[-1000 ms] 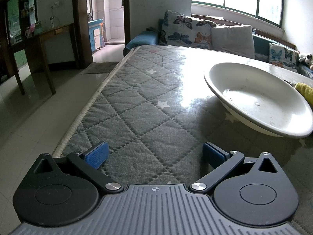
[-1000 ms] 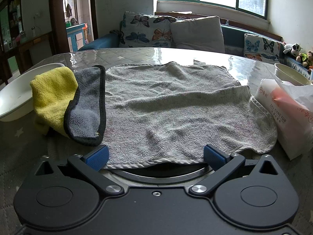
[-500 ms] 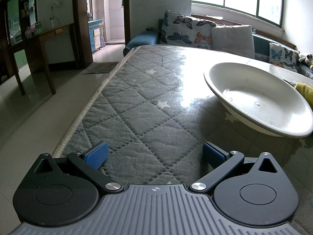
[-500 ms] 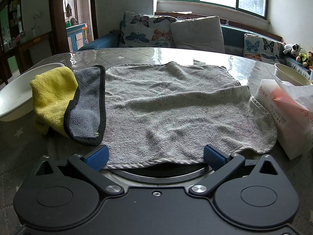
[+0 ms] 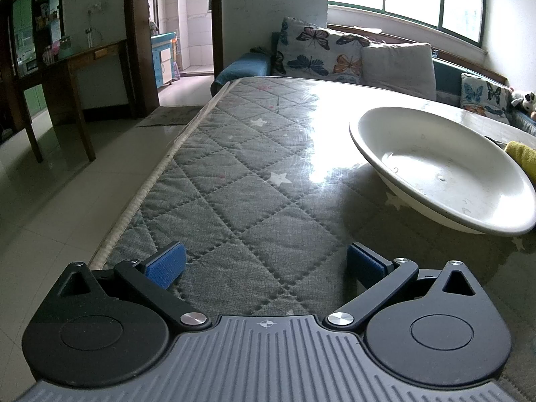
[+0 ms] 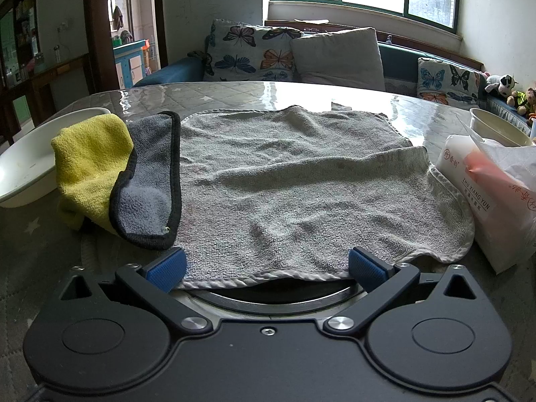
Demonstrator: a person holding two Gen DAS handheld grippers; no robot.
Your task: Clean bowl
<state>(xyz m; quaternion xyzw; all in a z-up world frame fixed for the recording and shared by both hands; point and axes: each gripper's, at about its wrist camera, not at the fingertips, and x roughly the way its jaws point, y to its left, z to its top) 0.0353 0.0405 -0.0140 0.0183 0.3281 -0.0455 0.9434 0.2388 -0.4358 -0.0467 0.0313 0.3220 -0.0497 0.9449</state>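
Observation:
A wide white bowl [image 5: 445, 174] with small specks inside sits on the quilted table at the right of the left wrist view; its edge [image 6: 23, 167] also shows at far left in the right wrist view. My left gripper [image 5: 264, 264] is open, low over the table, with the bowl ahead and to its right. A yellow and grey cloth [image 6: 114, 171] lies folded beside the bowl. My right gripper [image 6: 266, 264] is open at the near hem of a large grey towel [image 6: 301, 181] spread flat. Neither gripper holds anything.
The table [image 5: 234, 181] has a glossy cover and its left edge drops to a tiled floor. A tissue pack [image 6: 485, 194] and a small white bowl [image 6: 495, 127] stand at the right. A dark round disc [image 6: 268, 298] lies under the towel's near hem. A sofa with cushions runs behind.

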